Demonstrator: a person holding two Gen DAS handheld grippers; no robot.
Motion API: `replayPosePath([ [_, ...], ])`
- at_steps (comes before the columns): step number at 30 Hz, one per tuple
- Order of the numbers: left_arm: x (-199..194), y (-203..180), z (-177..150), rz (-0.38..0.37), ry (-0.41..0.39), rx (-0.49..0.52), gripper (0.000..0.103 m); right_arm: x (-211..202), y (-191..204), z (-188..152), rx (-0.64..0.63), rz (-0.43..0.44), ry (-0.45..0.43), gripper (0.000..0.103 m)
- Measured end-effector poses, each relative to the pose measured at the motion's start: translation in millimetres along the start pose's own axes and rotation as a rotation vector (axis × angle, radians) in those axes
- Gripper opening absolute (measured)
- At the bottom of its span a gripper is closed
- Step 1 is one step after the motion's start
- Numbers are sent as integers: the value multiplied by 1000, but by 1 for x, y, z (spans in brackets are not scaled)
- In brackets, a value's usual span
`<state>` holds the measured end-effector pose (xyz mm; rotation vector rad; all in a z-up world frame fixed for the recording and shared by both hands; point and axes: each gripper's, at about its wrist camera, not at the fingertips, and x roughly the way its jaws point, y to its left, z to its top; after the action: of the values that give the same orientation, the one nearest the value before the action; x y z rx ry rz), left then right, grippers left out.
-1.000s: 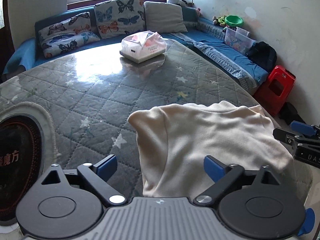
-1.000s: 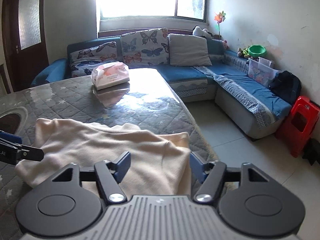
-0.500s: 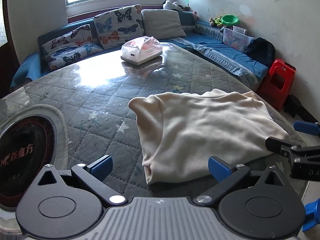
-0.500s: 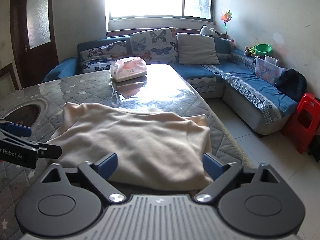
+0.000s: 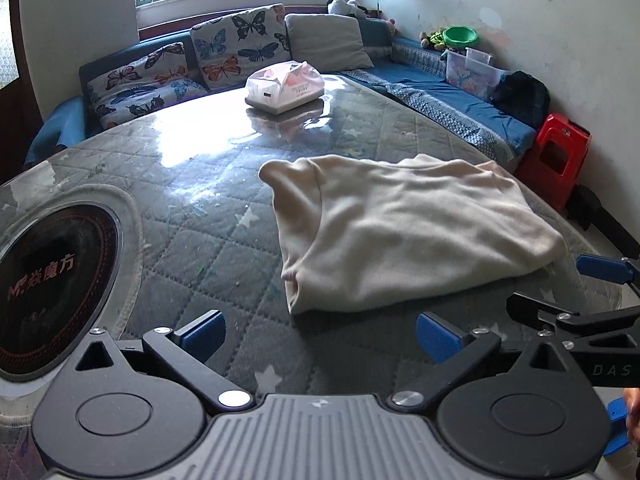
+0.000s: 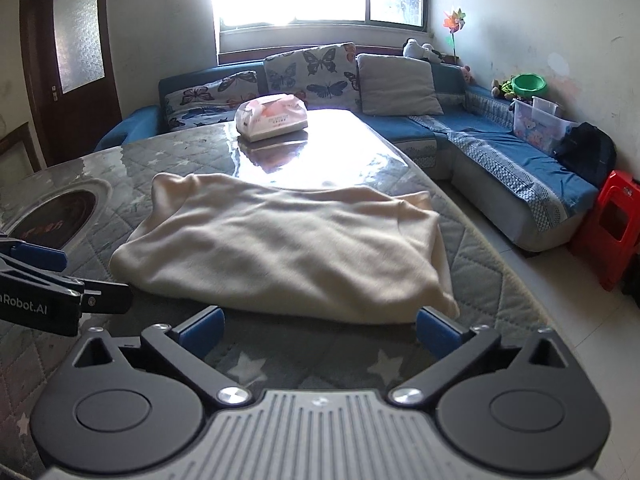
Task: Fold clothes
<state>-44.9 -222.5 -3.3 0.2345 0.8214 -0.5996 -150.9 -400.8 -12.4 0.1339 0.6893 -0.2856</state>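
Observation:
A cream garment (image 5: 404, 232) (image 6: 288, 248) lies folded into a thick rectangle on the quilted grey table cover (image 5: 192, 216). My left gripper (image 5: 318, 334) stands open just short of the garment's near edge, nothing between its blue pads. In the right wrist view my right gripper (image 6: 320, 328) is wide, its jaws still opening, with only bare table cover between the pads and the garment's front edge just beyond them. Each gripper shows in the other's view: the right gripper (image 5: 576, 300) at the right edge, the left gripper (image 6: 48, 280) at the left edge.
A pink-and-white tissue pack (image 5: 286, 86) sits at the far end of the table. A round black cooktop inset (image 5: 48, 280) lies at the left. A blue sofa with butterfly cushions (image 6: 308, 70) runs behind and along the right wall, beside a red stool (image 6: 608, 224).
Both grippers have drawn back from the garment, which now lies free on the table. The right gripper's jaws spread wider and left the cloth's edge.

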Motion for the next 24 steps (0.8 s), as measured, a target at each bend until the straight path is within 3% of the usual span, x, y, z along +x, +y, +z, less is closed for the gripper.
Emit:
replayPosePath([
  [24,-6,-13,-20,-15,19,5,103,-4,2,-23,61,3,35,103],
])
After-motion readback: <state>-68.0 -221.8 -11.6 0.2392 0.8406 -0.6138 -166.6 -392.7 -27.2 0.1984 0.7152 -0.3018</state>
